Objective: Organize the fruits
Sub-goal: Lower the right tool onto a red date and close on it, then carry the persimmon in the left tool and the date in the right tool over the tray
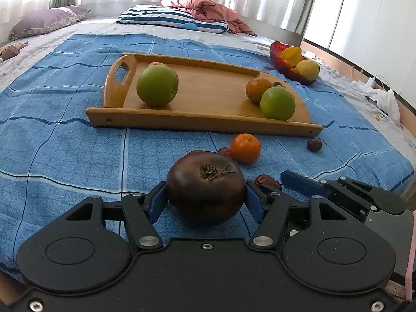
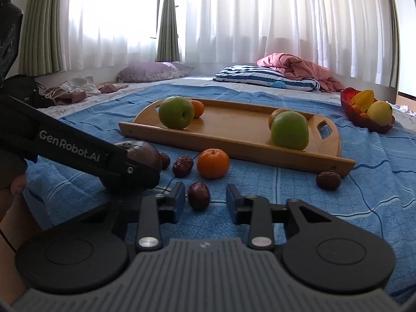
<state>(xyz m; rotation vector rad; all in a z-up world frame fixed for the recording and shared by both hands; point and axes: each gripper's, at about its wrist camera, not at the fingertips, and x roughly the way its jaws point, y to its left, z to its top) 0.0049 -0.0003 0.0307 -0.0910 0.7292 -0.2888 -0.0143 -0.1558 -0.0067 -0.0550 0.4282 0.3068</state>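
Two grippers work over a bed covered with a blue checked blanket (image 1: 78, 140), and the biggest thing on it is a long wooden tray with cut-out handles (image 1: 202, 96). On that tray sit two green apples (image 1: 157, 85) and a couple of small oranges. A red bowl of yellow fruit (image 1: 293, 63) stands beyond the tray's far right end.

In front of the tray lies loose fruit: a dark, purple-brown tomato with a dried green stem (image 1: 205, 192), a bright orange mandarin (image 2: 213, 163), and several small wrinkled red dates (image 2: 182, 166) scattered near it.

The left gripper (image 1: 205, 197) is clenched on the tomato, its blue pads pressing both flanks while the fruit seems to rest on the blanket. The right gripper (image 2: 205, 197) has one small red date (image 2: 199, 195) between its jaws; a gap shows on each side, so it stands released.

The step in hand looks like picking both pieces up for the tray. To do it well, the right jaws should finish closing gently around the date's middle, since it is small, round and likely to roll off. The tomato is soft, so no harder squeeze; lift it straight up, clear the tray's near rim, and set it on bare wood away from the apples.
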